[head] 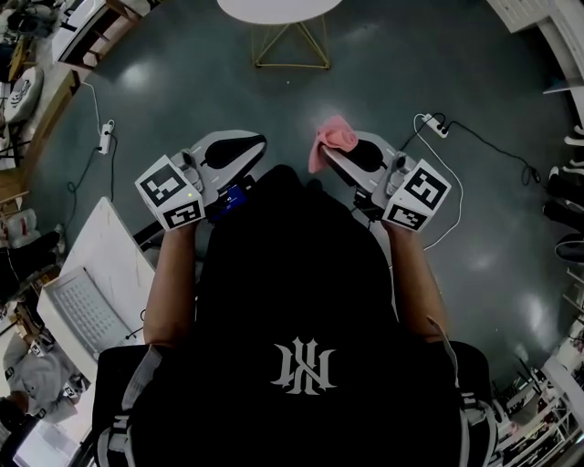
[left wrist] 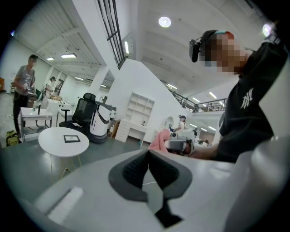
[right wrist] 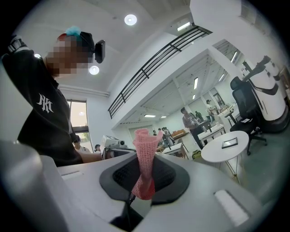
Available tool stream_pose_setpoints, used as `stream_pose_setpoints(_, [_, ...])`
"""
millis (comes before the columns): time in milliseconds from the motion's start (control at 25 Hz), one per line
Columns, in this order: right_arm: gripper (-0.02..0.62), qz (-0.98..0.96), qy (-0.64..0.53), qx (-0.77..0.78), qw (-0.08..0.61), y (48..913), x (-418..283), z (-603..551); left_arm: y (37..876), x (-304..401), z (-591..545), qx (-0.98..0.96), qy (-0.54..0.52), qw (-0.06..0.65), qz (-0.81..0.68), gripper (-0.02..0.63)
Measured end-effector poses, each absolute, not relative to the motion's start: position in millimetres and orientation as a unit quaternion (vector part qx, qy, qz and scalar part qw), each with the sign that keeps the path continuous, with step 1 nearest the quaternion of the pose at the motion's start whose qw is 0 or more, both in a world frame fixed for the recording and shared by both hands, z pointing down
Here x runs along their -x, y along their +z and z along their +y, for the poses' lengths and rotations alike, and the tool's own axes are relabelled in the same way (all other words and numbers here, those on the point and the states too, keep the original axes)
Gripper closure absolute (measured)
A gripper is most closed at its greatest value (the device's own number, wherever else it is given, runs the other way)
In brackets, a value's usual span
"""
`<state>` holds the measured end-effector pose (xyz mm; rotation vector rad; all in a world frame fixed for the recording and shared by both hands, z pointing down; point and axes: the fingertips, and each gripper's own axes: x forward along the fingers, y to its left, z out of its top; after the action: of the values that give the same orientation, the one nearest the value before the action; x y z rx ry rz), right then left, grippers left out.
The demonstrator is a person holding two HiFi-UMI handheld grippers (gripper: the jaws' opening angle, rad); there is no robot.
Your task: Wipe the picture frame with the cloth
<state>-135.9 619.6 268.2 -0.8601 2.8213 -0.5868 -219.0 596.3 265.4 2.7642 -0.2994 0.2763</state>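
Observation:
My right gripper [head: 342, 146] is shut on a pink cloth [head: 330, 140], which stands up between the dark pads [right wrist: 144, 170] in the right gripper view. My left gripper [head: 248, 146] is shut with nothing in it; its pads meet at the tip [left wrist: 148, 156]. Both are held in front of the person's chest, well above the floor. A small dark picture frame [left wrist: 71, 138] lies flat on a round white table [left wrist: 63, 144], also seen as the frame [right wrist: 229, 143] in the right gripper view. In the head view only the table's edge [head: 274, 11] shows at the top.
The table stands on thin gold legs [head: 292, 46] over a dark glossy floor. A power strip [head: 106, 137] and another power strip [head: 433, 126] with cables lie on the floor. A white desk with a keyboard [head: 87, 310] is at left. An office chair [left wrist: 81, 113] and people stand farther off.

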Motion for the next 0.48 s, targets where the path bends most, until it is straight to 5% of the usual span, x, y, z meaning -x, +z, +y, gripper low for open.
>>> stream_pose_setpoints(480, [0.561, 0.930, -0.210, 0.296, 0.059, 277.0, 136.1, 612.2, 272.8, 228.5, 589.9, -0.972, 0.093, 0.188, -0.110, 0.604])
